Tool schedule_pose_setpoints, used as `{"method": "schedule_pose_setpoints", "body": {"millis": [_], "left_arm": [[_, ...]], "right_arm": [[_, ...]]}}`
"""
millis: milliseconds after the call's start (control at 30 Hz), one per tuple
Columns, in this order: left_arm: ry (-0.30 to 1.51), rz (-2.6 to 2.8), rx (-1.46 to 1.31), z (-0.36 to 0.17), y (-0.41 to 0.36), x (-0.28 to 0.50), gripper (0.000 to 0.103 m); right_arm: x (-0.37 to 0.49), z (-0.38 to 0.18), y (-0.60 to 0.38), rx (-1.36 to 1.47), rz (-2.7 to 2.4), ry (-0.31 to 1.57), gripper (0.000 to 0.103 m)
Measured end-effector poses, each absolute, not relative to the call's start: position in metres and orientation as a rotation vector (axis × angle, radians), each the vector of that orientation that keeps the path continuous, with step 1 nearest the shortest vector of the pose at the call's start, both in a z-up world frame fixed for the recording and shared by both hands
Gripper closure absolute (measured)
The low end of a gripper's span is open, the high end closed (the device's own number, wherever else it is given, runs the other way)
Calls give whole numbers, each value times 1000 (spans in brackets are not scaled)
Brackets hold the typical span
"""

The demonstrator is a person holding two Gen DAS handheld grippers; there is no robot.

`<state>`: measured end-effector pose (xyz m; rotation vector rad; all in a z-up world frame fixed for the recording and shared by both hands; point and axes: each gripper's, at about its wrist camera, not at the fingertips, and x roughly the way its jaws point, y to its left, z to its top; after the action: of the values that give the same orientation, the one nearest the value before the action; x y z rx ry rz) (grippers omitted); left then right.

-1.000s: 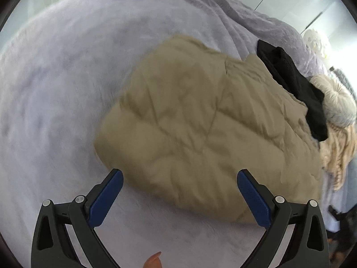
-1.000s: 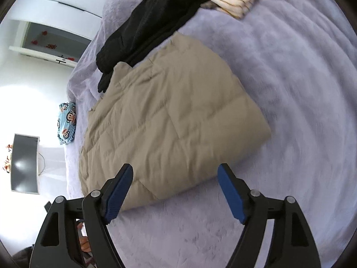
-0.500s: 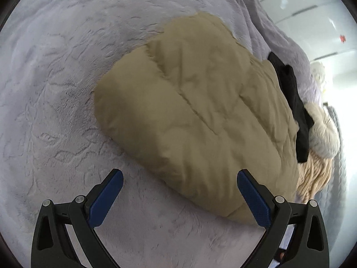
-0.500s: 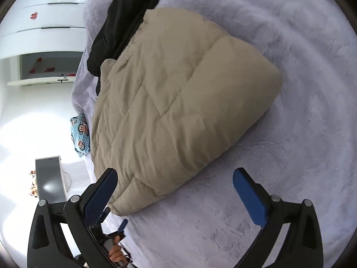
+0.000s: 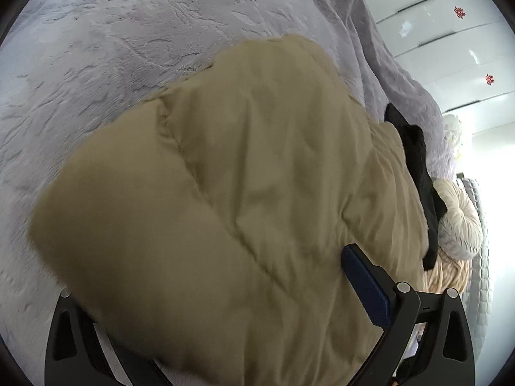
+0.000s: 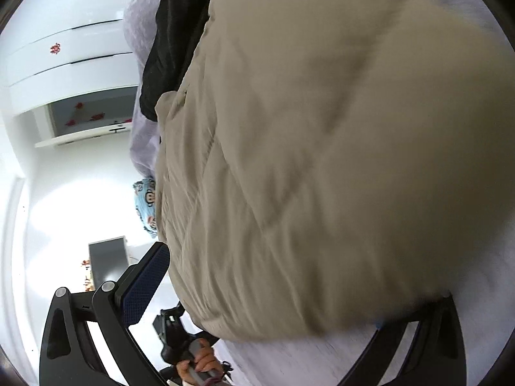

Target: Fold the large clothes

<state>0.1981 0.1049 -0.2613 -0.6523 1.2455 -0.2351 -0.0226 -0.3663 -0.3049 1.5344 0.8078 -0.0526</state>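
Observation:
A folded beige quilted coat (image 5: 257, 193) lies on a lavender fleece bed cover (image 5: 128, 48) and fills both views. My left gripper (image 5: 212, 289) is open wide around the coat's near edge. Its right blue pad (image 5: 363, 286) shows against the fabric, while the coat hides its left finger. From the other end, my right gripper (image 6: 273, 302) is open wide around the coat (image 6: 322, 160). Its left blue pad (image 6: 145, 283) stands clear beside the fabric, and the coat covers its right finger. Neither pad visibly presses in.
A black garment (image 5: 418, 173) and a cream knit (image 5: 460, 222) lie against the coat's far side. A blue monkey-print cloth (image 6: 146, 206) sits beyond it. White cabinets (image 5: 450, 48) stand past the bed. A hand (image 6: 199, 363) holds the other gripper's handle.
Both grippers sank toward the coat and rolled; its edges, once ahead of the fingers, now sit between the jaws. The right jaws widened early in the second.

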Motion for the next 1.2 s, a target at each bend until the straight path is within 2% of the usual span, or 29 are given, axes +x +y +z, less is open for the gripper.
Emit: {"method": "schedule_pose_setpoints", "body": {"millis": [33, 67, 133, 200, 233, 267, 300, 333, 367, 433, 533, 767, 1200], "left_arm": [[1231, -236, -659, -262, 105, 200, 5], [1221, -236, -658, -261, 104, 199, 14], [1209, -277, -662, -258, 106, 200, 61], [1187, -310, -647, -249, 107, 198, 75], [1171, -329, -615, -243, 107, 195, 81], [1158, -344, -582, -236, 105, 193, 82], [1143, -365, -550, -228, 103, 190, 84], [1130, -382, -529, -221, 102, 187, 84], [1117, -402, -515, -214, 102, 183, 85], [1097, -434, -497, -201, 102, 177, 86], [1084, -485, -470, -184, 106, 164, 86], [1127, -587, -408, -158, 143, 116, 86], [1334, -527, -347, -194, 206, 4, 85]], "right_arm": [[-20, -307, -366, 1538, -52, 810, 0], [-19, -309, -366, 1541, -52, 810, 0], [-22, -310, -366, 1563, -52, 800, 0], [-27, -311, -366, 1591, -61, 791, 4], [-31, -312, -367, 1607, -79, 802, 16], [-32, -313, -367, 1618, -86, 812, 38], [-35, -314, -367, 1637, -76, 806, 47], [-39, -314, -367, 1641, -73, 793, 62], [-41, -311, -366, 1635, -70, 781, 70], [-46, -304, -364, 1623, -65, 763, 76], [-60, -287, -356, 1594, -47, 736, 80], [-120, -261, -320, 1548, -78, 763, 80], [-229, -272, -282, 1575, -150, 894, 78]]}}
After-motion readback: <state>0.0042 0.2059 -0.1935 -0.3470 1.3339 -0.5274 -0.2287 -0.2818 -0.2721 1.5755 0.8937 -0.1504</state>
